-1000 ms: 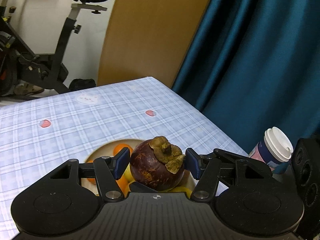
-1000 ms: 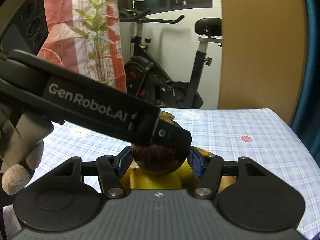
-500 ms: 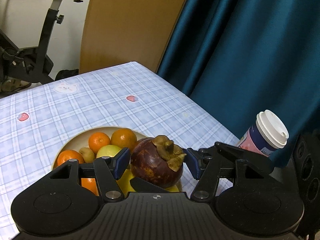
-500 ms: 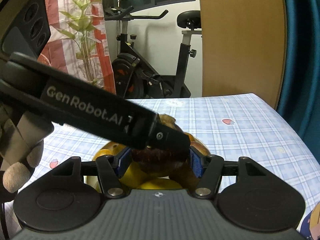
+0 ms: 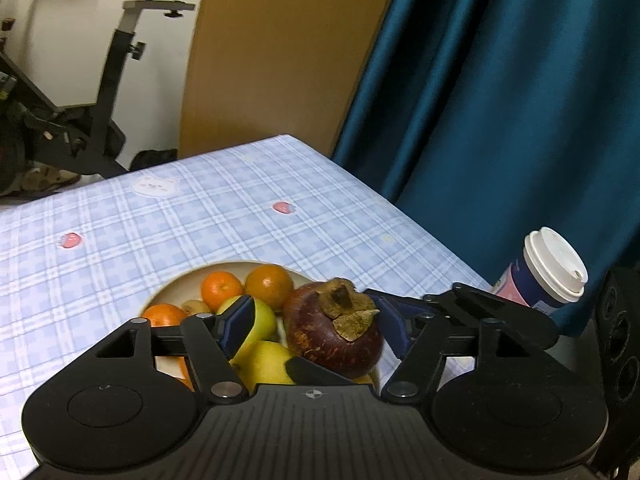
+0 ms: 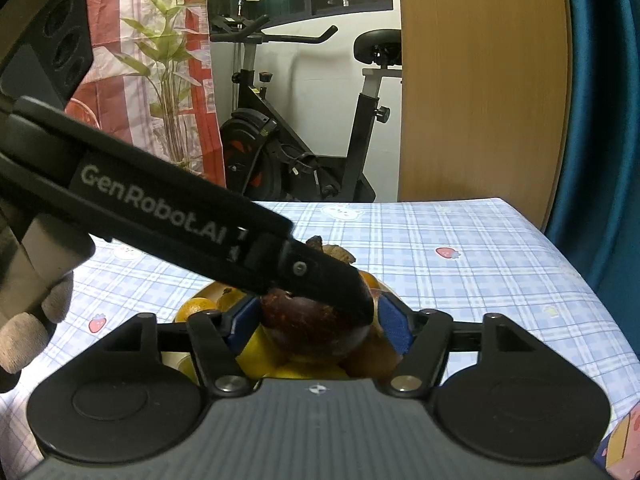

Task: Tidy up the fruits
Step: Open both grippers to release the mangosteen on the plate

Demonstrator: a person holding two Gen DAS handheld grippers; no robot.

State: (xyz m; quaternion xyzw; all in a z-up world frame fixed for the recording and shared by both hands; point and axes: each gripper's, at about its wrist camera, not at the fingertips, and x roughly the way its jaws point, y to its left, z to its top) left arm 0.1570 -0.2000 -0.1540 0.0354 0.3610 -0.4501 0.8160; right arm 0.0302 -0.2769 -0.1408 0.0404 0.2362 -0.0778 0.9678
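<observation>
mangosteen (image 5: 334,334) sits atop plate (image 5: 168,290) fruit, calyx up | your left gripper (image 5: 316,322) released, pads flanking it | your right gripper (image 6: 316,322) grip: cannot tell

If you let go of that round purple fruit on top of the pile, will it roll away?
Quite possibly. The mangosteen is round and sits on heaped fruit in the bowl, so it could roll off. Its rind looks hard, so the left gripper probably won't dent it. The dry leafy cap might slow a roll.
</observation>
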